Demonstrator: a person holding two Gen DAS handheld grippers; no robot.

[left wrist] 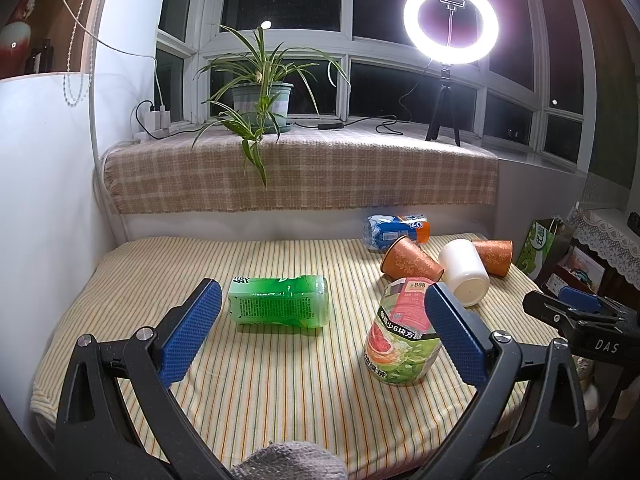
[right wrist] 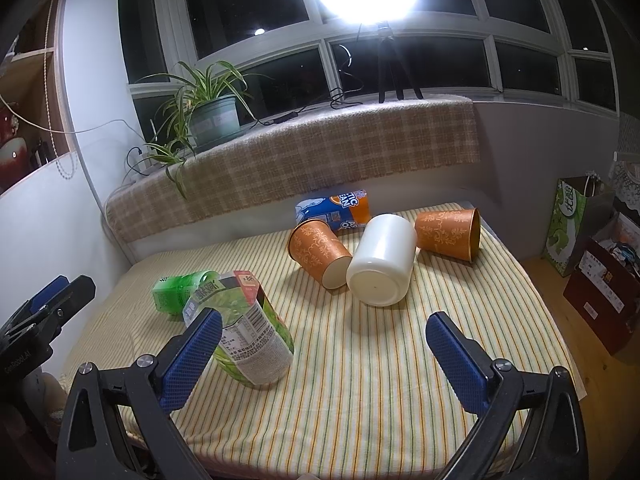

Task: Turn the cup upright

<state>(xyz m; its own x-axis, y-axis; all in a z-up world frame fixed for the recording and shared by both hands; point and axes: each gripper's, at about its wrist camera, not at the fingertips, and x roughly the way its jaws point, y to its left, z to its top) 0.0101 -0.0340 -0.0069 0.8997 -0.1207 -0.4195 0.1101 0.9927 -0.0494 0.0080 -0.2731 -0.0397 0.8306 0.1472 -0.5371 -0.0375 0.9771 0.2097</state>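
Printed on the grapefruit-label bottle (left wrist: 402,336): "888" on the small tag near its top, and "6" among Chinese characters along the side. Readable on the blue and orange bottle (right wrist: 334,208): "TIC" above "EAN". Marked "DAS" in pale letters on the black body of the right gripper (left wrist: 606,347). Chinese characters on the green paper bag (right wrist: 570,204), too small to read.

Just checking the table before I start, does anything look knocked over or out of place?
Yes. Every cup is tipped on its side: the white cup and two orange cups lie clustered together. The green bottle and blue bottle also lie flat. Only the grapefruit-label container stands, slightly tilted. Nothing looks spilled.
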